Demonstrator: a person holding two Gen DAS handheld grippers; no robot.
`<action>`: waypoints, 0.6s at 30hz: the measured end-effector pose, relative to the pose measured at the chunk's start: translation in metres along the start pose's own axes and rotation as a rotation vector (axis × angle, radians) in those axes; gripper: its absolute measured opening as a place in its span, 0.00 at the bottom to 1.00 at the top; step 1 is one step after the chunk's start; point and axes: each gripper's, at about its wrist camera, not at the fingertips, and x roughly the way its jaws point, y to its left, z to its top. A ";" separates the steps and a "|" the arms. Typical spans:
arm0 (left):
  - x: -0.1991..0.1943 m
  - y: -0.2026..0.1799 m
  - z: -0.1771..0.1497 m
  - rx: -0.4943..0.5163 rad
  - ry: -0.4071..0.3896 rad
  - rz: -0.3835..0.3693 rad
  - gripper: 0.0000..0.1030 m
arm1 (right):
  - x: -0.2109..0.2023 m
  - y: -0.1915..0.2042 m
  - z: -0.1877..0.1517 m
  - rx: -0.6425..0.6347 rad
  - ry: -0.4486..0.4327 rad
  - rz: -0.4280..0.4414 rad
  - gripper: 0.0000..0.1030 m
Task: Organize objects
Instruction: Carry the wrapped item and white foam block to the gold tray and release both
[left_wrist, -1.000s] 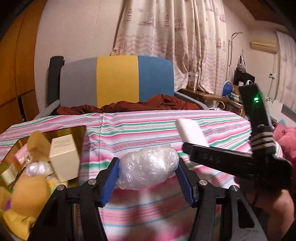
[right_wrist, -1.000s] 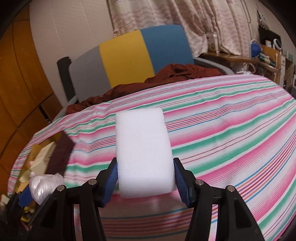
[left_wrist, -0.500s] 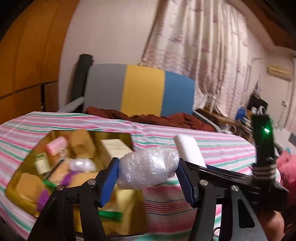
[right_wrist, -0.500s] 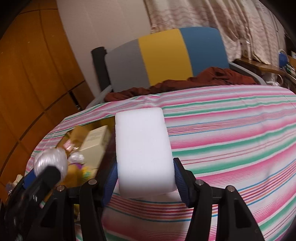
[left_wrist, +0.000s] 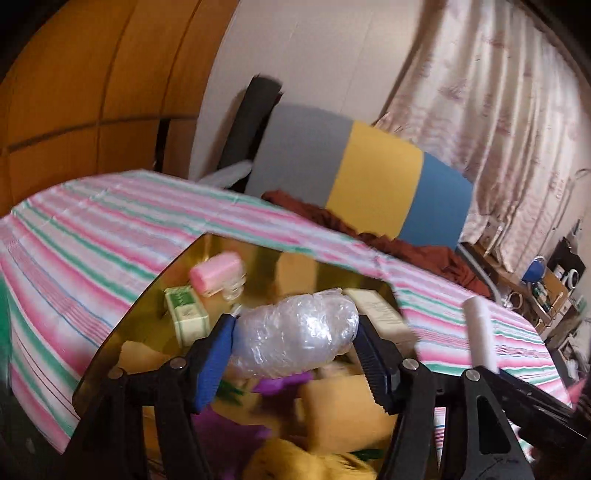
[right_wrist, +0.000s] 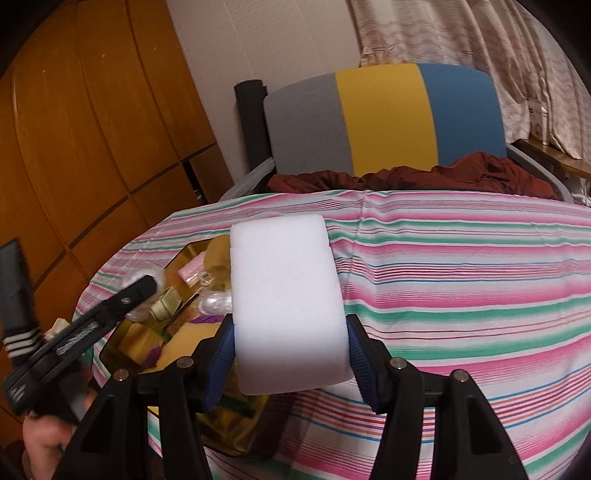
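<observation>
Gold-mirrored octagonal tray (left_wrist: 155, 295), a second ago at nine o'clock, now lies under the left gripper (left_wrist: 295, 341), clamped on a crinkled clear-plastic bundle (left_wrist: 295, 336): likely ready to drop. At three o'clock, the right gripper (right_wrist: 288, 354) stays clamped on a white foam block (right_wrist: 284, 302), nearing the tray.

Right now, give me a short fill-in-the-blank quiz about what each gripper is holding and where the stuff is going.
1. The left gripper holds a crinkly plastic ____.
2. The right gripper holds a ____ foam block.
3. The tray holding small items is ____ coloured.
4. The tablecloth has a ____ pattern.

Missing words: bag; white; gold; striped
</observation>
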 end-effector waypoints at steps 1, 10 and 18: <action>0.004 0.004 -0.001 -0.005 0.014 0.008 0.65 | 0.001 0.002 0.001 -0.008 0.002 0.003 0.56; -0.007 0.022 -0.010 -0.074 0.050 0.045 0.89 | 0.018 0.031 0.012 -0.094 0.037 0.039 0.56; -0.038 0.023 -0.014 -0.028 0.020 0.148 1.00 | 0.054 0.060 0.034 -0.207 0.129 0.106 0.56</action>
